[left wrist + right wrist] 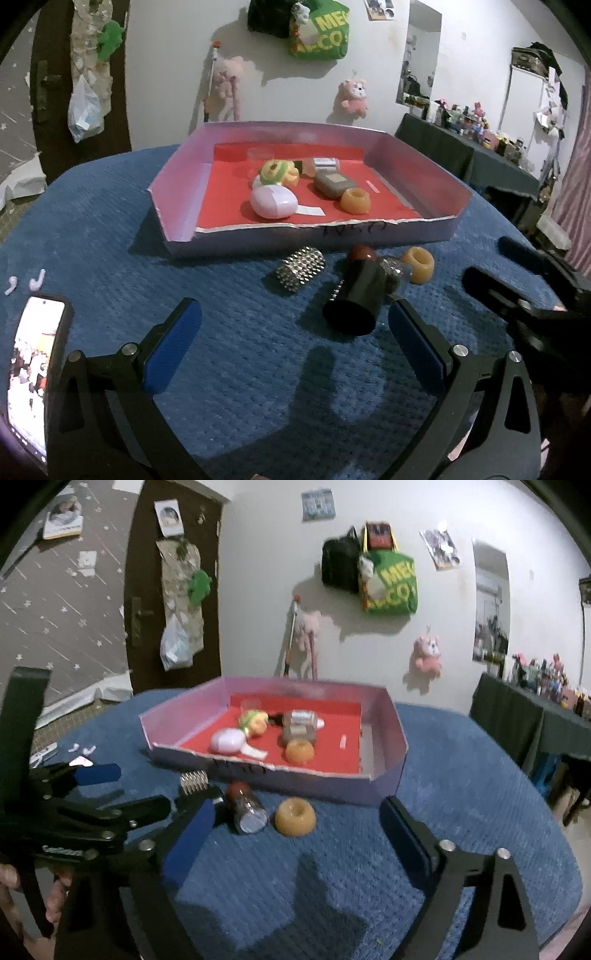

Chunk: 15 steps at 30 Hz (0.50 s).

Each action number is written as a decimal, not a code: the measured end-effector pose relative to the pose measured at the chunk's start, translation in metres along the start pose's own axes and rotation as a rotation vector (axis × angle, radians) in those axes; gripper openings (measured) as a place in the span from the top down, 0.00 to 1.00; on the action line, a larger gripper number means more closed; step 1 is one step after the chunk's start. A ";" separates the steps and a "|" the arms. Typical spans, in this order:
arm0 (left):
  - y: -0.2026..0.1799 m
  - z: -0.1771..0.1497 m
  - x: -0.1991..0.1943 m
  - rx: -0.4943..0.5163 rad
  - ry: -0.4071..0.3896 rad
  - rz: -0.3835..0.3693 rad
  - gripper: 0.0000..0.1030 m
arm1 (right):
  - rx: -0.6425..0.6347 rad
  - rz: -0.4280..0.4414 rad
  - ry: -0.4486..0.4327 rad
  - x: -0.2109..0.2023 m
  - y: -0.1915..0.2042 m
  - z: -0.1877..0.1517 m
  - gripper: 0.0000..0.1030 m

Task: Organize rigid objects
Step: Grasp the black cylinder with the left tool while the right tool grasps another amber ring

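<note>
Both my claws, left [295, 328] and right [295, 834], gape empty; ahead, the tray [177, 210] holds several objects while the studded roller [301, 269], black bottle [356, 299], glitter jar [249, 808] and orange ring [295, 816] wait outside.

The counter's textured cover [110, 229] is dark blue. The shallow cardboard tray [177, 192] has lilac walls and a red floor. Inside lie a pale lilac plastic egg [273, 202] and an amber translucent ring [355, 200]. Outside lie a silver studded cylinder [301, 274], a glossy black cylinder [356, 301] and a second amber ring [418, 264] (same tint).
</note>
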<state>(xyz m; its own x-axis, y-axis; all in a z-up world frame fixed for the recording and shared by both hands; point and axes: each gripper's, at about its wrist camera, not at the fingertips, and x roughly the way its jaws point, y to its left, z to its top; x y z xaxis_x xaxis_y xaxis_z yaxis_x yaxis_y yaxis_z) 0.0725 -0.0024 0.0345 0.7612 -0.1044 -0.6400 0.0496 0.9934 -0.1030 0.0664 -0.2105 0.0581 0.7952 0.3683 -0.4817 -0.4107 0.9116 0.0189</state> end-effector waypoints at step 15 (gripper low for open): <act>-0.007 -0.001 0.023 0.016 0.051 -0.055 0.02 | 0.020 0.046 0.293 0.064 -0.018 -0.009 0.38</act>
<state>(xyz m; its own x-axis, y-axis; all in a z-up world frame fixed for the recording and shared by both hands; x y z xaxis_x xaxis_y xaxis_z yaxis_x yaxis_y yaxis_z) 0.0890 -0.0115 0.0200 0.7234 -0.1603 -0.6716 0.1008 0.9868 -0.1269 0.1209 -0.2050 0.0191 0.6120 0.3430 -0.7126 -0.4319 0.8998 0.0622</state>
